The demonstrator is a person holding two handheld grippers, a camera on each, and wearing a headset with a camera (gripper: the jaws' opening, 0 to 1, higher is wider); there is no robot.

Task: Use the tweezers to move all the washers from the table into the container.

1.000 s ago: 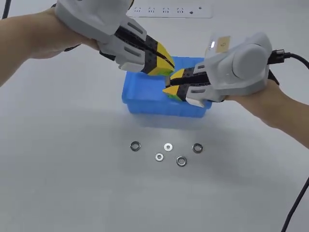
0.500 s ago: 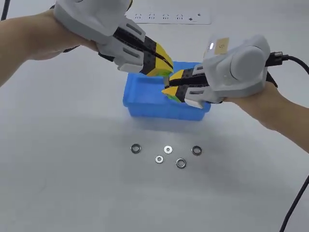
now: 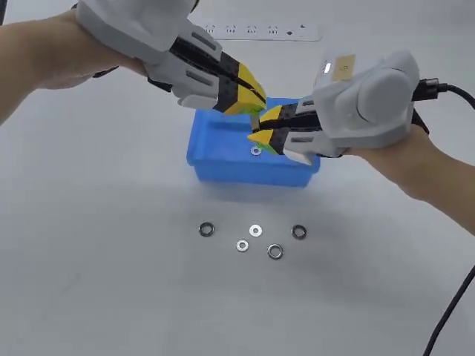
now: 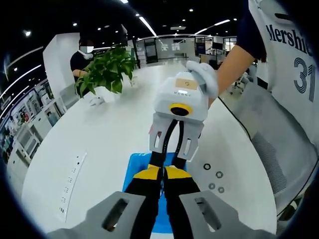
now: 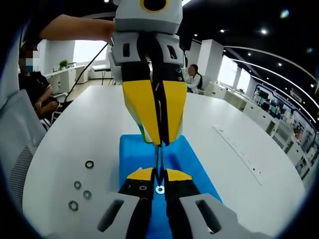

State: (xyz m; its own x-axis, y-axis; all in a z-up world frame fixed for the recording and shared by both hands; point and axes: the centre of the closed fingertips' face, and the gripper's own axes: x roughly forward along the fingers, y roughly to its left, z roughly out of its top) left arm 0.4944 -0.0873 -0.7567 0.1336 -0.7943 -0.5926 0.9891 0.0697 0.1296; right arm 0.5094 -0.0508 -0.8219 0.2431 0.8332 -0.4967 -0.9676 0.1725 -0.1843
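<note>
Left gripper [image 3: 260, 101] clamps tweezers [image 5: 158, 162] | right gripper [image 3: 252, 138] narrow, apparently squeezing them | washer [image 5: 159, 189] at tips, over container [image 3: 223, 167]

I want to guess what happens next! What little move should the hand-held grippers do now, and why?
Probably ease the right hand-held gripper so the tweezers release the washer: it looks to be at their tip, over the blue container. Five washers wait on the table.
</note>
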